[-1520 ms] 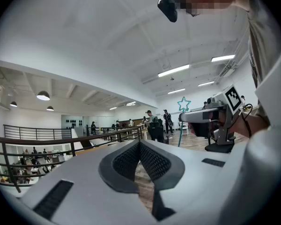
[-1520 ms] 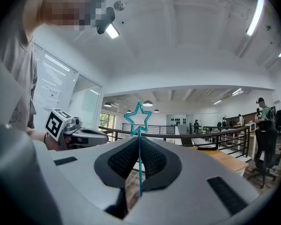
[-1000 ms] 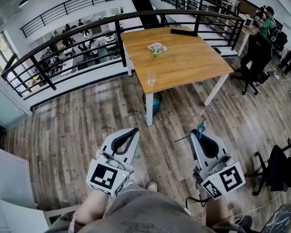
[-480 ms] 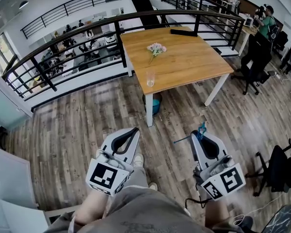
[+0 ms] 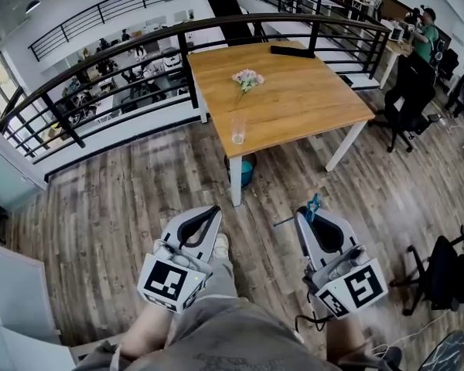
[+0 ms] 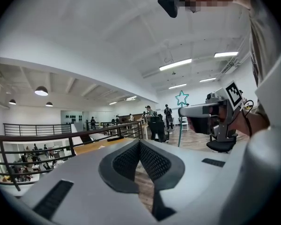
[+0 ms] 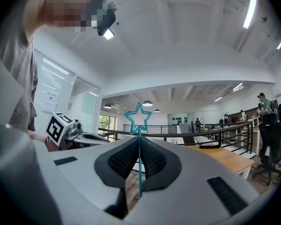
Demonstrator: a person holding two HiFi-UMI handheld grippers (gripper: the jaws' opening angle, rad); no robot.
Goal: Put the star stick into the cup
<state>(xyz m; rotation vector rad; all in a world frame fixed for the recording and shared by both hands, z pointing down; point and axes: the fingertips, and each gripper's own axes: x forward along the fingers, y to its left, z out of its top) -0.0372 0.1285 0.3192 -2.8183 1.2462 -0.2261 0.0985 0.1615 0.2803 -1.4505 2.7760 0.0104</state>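
Note:
The teal star stick (image 7: pixel 139 117) stands upright between the pads of my right gripper (image 7: pixel 139 140), which is shut on its thin shaft. From the head view the star stick (image 5: pixel 313 205) pokes out at the tip of the right gripper (image 5: pixel 301 217), low and right of centre. The clear cup (image 5: pixel 238 128) stands near the front edge of the wooden table (image 5: pixel 309 99), well ahead of both grippers. My left gripper (image 5: pixel 214 212) is shut with nothing in it, held level beside the right one. In the left gripper view its jaws (image 6: pixel 139 142) meet, and the star stick (image 6: pixel 181 98) shows off to the right.
A pink flower bunch (image 5: pixel 248 77) and a long black object (image 5: pixel 292 51) lie on the table. A blue bin (image 5: pixel 246 167) sits under it. A black railing (image 5: pixel 139 68) runs behind, office chairs (image 5: pixel 408 99) stand to the right, and people are at the back.
The table and cup sit slightly lower and nearer in the head view. Both grippers stay shut, and the right one has edged a little left with the stick.

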